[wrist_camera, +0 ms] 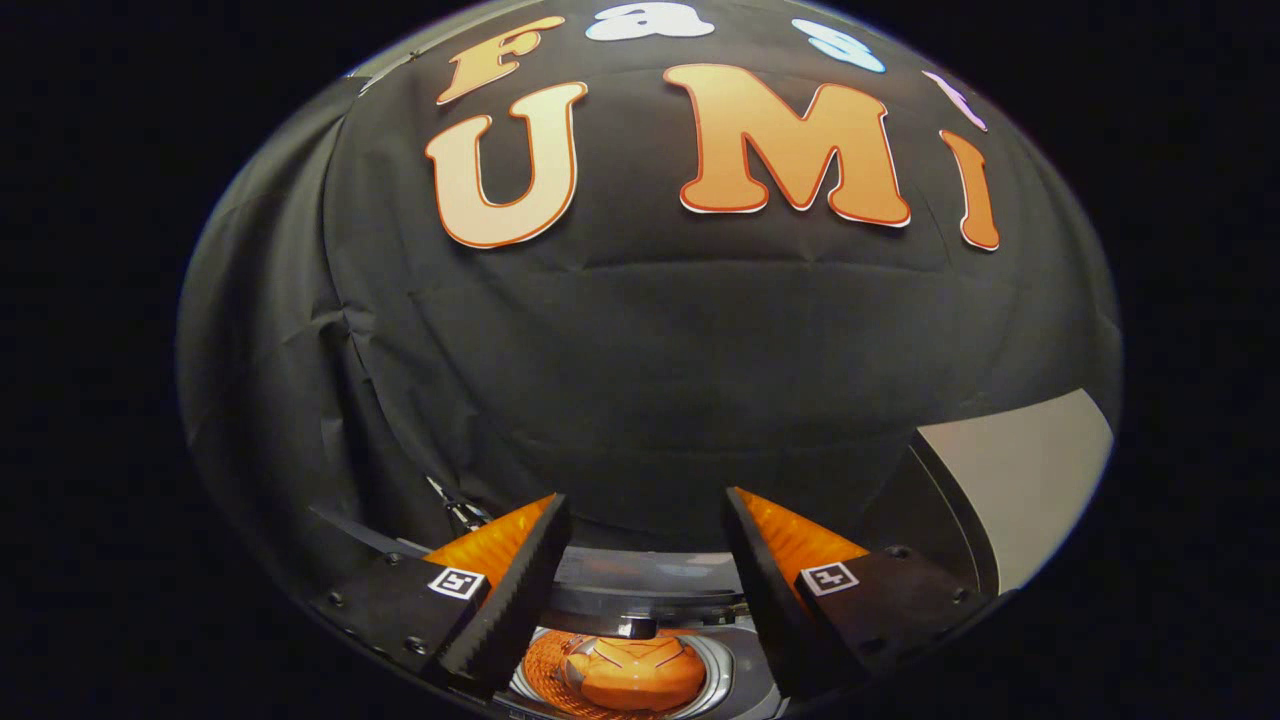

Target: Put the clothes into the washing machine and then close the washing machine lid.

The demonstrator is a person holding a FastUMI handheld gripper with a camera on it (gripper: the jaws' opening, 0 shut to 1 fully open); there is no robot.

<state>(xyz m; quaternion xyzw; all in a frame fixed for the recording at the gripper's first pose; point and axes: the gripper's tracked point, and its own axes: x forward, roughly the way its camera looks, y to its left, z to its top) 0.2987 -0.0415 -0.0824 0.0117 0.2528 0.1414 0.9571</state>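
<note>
Below the fingers, at six o'clock from the gap between them, the washing machine [720, 672] shows its round drum mouth with a metal rim. An orange garment [632, 672] lies bunched inside the drum, resting against an orange ribbed lining. The gripper [645, 515] is held level and looks straight out at the black cloth wall [640, 360], so the machine sits low beneath it. Its two fingers stand well apart, one toward seven o'clock and one toward five o'clock, tips angled slightly inward, with nothing clamped between them. A dark bar of the machine's top edge [610, 625] crosses the gap just above the garment. At three o'clock from the right finger, a pale flat panel [1030, 470] rises beside a dark curved edge.
</note>
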